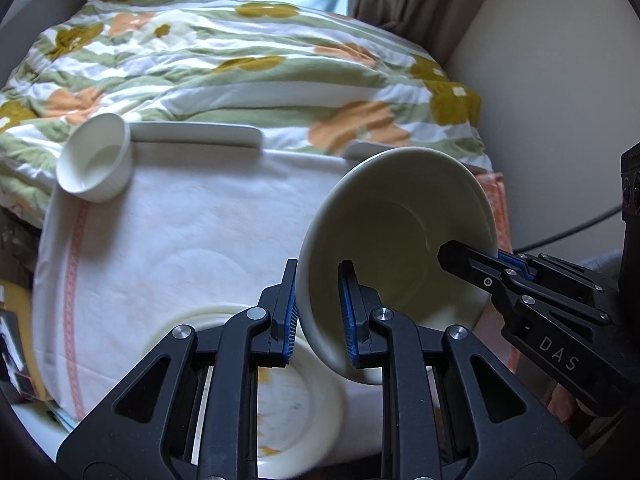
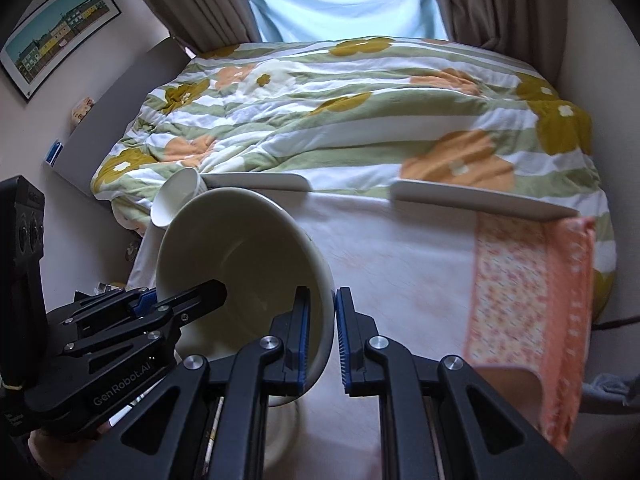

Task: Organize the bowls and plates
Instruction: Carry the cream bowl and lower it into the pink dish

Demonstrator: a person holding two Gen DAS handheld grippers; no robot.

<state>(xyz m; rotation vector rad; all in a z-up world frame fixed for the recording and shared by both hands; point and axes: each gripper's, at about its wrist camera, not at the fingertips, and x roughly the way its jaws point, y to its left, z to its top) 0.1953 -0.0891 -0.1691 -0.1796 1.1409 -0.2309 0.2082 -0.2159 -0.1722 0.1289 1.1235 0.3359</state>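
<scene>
While both fingers pairs clamp bowl (image 1: 400,240) rim, ramekin (image 1: 96,168), plates (image 2: 480,198) beyond

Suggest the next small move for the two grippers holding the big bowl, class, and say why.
Probably carry the bowl on toward a spot on the white cloth and level it. The left gripper and right gripper each pinch its rim on opposite sides, and it hangs tilted in the air above a plate.

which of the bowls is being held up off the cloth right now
The large cream bowl, tilted with both grippers clamped on opposite sides of its rim. The small white ribbed ramekin sits untouched at the cloth's far left corner.
</scene>
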